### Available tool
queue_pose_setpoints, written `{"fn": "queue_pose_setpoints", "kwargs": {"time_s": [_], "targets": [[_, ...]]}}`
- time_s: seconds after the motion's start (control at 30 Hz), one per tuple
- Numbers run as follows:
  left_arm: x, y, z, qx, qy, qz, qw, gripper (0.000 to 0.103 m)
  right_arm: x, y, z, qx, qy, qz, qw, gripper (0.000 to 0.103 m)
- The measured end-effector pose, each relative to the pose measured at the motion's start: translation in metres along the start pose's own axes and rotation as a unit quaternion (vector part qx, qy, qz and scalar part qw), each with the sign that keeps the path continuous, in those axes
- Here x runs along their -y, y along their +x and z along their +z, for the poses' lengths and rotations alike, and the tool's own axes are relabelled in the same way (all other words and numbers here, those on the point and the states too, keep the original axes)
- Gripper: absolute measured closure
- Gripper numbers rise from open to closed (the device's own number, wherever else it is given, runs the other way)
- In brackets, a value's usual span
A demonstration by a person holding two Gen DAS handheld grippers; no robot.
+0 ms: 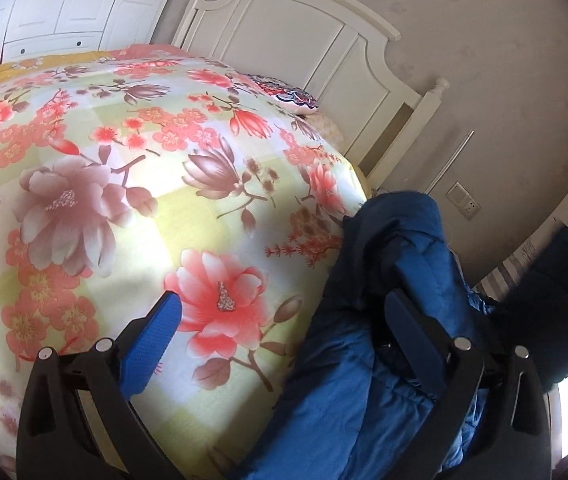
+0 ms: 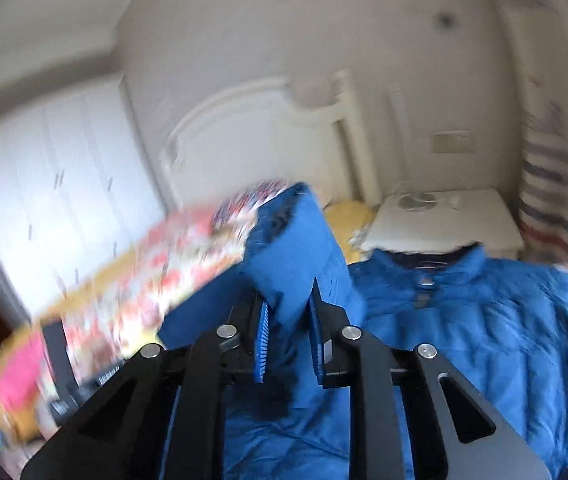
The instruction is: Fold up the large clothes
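Two hand-held grippers up: my right hand-held gripper [image 2: 290, 308] was clamped on a sleeve of the blue jacket [image 2: 464, 320] lying on the bed [image 1: 123, 184]; left hand-held gripper [image 1: 284, 304] gaped wide, holding nothing.

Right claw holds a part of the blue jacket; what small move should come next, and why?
Probably carry the held fold across onto the jacket body. The right claw is shut on raised cloth, while the left claw is open and holds nothing.
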State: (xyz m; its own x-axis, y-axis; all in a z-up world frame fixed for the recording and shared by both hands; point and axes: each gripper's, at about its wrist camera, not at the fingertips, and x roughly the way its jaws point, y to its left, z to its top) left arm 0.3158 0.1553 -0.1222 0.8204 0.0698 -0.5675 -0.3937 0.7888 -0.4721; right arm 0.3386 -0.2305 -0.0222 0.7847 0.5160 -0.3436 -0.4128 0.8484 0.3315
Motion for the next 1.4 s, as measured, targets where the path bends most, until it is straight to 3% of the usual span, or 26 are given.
{"fn": "queue_pose_setpoints", "kwargs": {"time_s": [0.13,0.2,0.3,0.33,0.37,0.43,0.67,0.77,0.9,1.03,1.1,1.27,1.33,1.4], "targets": [[-0.001,0.002,0.0,-0.004,-0.001,0.004,1.0,0.002,0.073,-0.036,-0.001,0.037,0.118,-0.042,0.991,0.084],[-0.001,0.003,0.0,-0.008,-0.002,0.006,0.9999,0.002,0.116,-0.046,-0.011,0.033,0.187,-0.079,0.979,0.081],[-0.001,0.006,0.0,-0.015,-0.004,0.009,0.9998,0.002,0.174,-0.043,-0.04,-0.023,0.301,-0.092,0.949,0.075],[-0.001,0.007,0.0,-0.017,-0.004,0.011,0.9998,0.002,0.181,-0.042,-0.046,-0.032,0.316,-0.093,0.944,0.067],[-0.001,0.008,0.0,-0.018,-0.004,0.012,0.9998,0.002,0.186,-0.04,-0.053,-0.039,0.327,-0.095,0.939,0.046],[-0.002,0.008,0.0,-0.019,-0.005,0.013,0.9997,0.002,0.189,-0.038,-0.061,-0.039,0.333,-0.102,0.937,0.015],[-0.001,0.006,-0.001,-0.016,-0.007,0.011,0.9998,0.002,0.178,-0.044,-0.056,-0.014,0.312,-0.089,0.946,0.015],[0.003,0.004,-0.001,-0.012,0.002,0.004,0.9999,0.002,0.162,-0.064,-0.04,0.004,0.267,-0.087,0.96,0.015],[0.012,-0.005,-0.002,0.004,0.032,-0.021,0.9993,0.002,0.143,-0.062,-0.035,-0.028,0.192,-0.116,0.974,0.015],[0.021,-0.005,-0.003,-0.001,0.052,-0.045,0.9977,0.002,0.127,-0.036,-0.051,-0.098,0.153,-0.119,0.976,0.015],[0.02,-0.002,-0.003,-0.008,0.049,-0.048,0.9976,0.002,0.116,-0.031,-0.056,-0.104,0.121,-0.163,0.974,0.015],[0.016,-0.004,-0.004,-0.009,0.04,-0.054,0.9977,0.002,0.152,-0.042,-0.066,-0.056,0.24,-0.18,0.952,0.016],[0.018,-0.004,-0.005,-0.011,0.045,-0.054,0.9975,0.002,0.159,-0.036,-0.068,-0.069,0.236,-0.174,0.954,0.017],[0.021,-0.003,-0.005,-0.014,0.05,-0.051,0.9973,0.002,0.16,-0.025,-0.07,-0.086,0.215,-0.172,0.958,0.029]]}}
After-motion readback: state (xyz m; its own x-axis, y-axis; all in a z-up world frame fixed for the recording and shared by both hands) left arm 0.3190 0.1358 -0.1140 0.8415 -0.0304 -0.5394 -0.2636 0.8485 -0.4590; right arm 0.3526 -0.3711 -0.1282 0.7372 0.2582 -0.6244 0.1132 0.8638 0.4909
